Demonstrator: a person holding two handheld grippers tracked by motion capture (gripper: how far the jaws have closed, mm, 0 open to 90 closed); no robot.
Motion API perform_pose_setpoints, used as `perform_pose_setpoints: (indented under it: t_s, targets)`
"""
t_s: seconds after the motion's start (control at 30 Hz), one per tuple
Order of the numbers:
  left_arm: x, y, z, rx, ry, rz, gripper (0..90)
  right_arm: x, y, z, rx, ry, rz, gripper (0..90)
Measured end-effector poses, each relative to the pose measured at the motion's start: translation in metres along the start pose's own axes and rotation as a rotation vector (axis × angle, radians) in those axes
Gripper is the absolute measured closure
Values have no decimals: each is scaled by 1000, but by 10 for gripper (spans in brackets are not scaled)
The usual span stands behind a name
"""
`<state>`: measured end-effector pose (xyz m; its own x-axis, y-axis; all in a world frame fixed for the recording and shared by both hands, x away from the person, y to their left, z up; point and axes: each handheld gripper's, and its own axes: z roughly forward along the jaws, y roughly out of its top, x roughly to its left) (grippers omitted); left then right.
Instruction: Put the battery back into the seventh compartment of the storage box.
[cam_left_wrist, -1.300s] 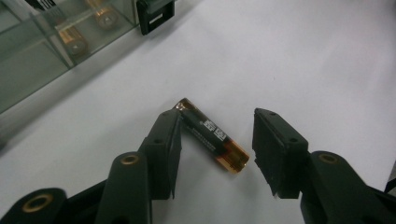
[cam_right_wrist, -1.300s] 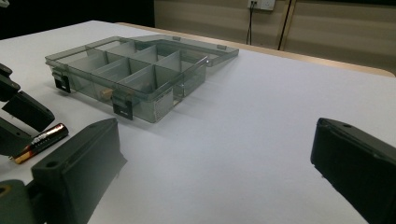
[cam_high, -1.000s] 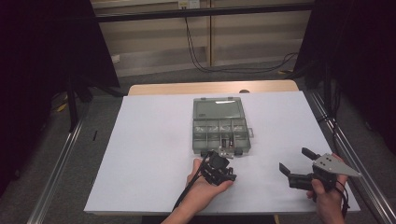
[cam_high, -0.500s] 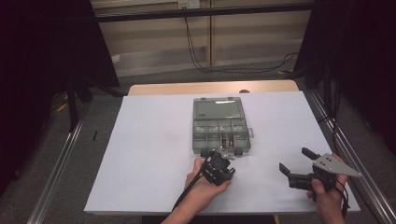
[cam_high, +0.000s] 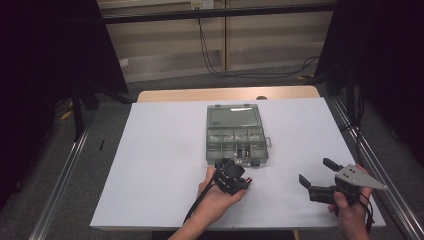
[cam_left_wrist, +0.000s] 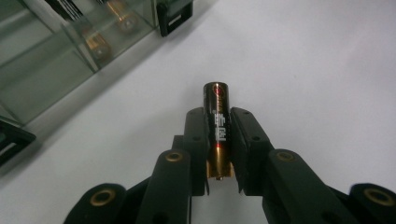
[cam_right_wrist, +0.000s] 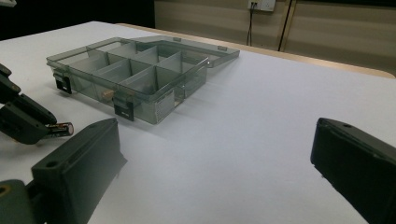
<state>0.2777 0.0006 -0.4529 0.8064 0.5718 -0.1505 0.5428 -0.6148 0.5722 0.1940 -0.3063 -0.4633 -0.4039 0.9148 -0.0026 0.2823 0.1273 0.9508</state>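
Battery (cam_left_wrist: 217, 128): a black and copper cell, now clamped lengthwise between the pads of the left gripper (cam_left_wrist: 218, 140), its black end projecting past the tips and its copper end back between the pads. It sits low over the white sheet, just in front of the near edge of the compartment box (cam_high: 235, 135); the frames do not show whether it touches the sheet.

Change noted: the left jaws have just been closing, and the left gripper view shows both pads pressed on the cell's sides. Against the high view a second ago, the left hand (cam_high: 217, 197) has barely shifted. Judgement: the grasp is made, and the next stage is likely to be carrying the cell to a compartment.

Box: lid folded back flat, clear dividers, a few small items in the near cells, latches facing the person.

Right gripper (cam_high: 320, 176): jaws wide apart, nothing between them, parked on the bench (cam_high: 165, 150) well to the right of the box, as it was a second ago.
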Motion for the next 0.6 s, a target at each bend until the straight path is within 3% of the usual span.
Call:
perform_pose_setpoints:
  t_s: [0.13, 0.23, 0.37, 0.4, 0.6]
  targets:
    - [3, 5, -5, -12, -20, -6, 769, 0, 0, 0, 3, 0, 0, 11]
    - [4, 7, -7, -40, -12, -26, 769, 1, 0, 0, 4, 2, 3, 11]
    - [8, 11, -11, -30, -12, -7, 769, 1, 0, 0, 4, 3, 4, 11]
    - [7, 11, -11, -44, -10, -29, 769, 1, 0, 0, 3, 3, 3, 11]
    - [12, 15, -15, -56, -17, -33, 769, 1, 0, 0, 3, 2, 2, 11]
